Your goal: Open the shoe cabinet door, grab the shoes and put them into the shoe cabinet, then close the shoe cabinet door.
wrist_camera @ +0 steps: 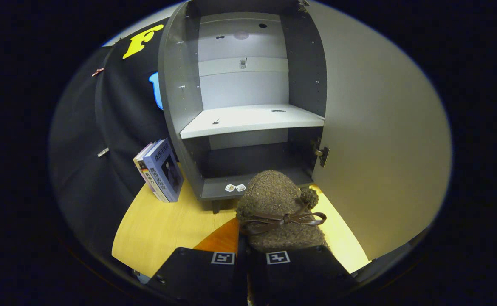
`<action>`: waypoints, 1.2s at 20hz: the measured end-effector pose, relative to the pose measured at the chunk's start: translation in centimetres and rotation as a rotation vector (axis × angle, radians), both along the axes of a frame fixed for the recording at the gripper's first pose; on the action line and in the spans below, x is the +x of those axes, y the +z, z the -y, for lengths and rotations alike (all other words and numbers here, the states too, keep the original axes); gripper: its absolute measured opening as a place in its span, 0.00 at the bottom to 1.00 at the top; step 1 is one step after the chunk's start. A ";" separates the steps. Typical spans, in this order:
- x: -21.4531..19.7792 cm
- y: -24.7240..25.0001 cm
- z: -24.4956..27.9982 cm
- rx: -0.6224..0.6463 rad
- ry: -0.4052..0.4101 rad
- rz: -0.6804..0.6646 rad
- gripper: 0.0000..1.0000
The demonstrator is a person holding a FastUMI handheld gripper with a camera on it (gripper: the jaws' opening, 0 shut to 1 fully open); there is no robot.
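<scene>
Item: fuzzy brown slipper (276,204), trimmed with a dark brown ribbon bow and a small pompom, carried by its heel end in the claw (248,265). The claw's two fingers stood almost together, each bearing a square marker tag, and the slipper's rear disappeared between and under them, so the claw was judged clenched on the slipper; the contact itself was hidden. The toe pointed forward at the lower compartment (252,163) of the shoe cabinet (176,85), just short of its threshold, evidently held level and toe-first so it could slide straight in. Cabinet: dark grey carcass, pale back panel, one pale shelf (248,119) dividing upper from lower space; both compartments held no shoes. Door (380,140): pale, swung fully open to the claw's right on a hinge (321,155), leaving the mouth clear for loading. Two small white tags (235,187) lay on the lower compartment's floor near its front edge. Counter (163,225): yellow wood-grain surface carrying the cabinet. Books (160,171): a few, leaning against the cabinet's left flank, well out of the loading path. Status: door open; slipper not yet inside; closing pending.
</scene>
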State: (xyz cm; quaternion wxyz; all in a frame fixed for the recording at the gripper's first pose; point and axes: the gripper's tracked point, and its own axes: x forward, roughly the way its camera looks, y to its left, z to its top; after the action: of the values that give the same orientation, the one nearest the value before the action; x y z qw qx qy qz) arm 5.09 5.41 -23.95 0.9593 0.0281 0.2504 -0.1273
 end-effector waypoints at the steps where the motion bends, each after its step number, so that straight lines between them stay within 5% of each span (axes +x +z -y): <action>1: 0.5 0.8 -0.2 0.003 -0.002 0.008 0.12; 14: 9.5 9.8 -0.1 -0.031 0.000 0.083 0.12; 24: 17.7 12.3 1.8 0.009 -0.013 0.078 0.12</action>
State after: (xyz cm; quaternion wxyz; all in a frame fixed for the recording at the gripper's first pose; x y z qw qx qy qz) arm 22.79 3.59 -11.62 0.9674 0.0389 0.2131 -0.1315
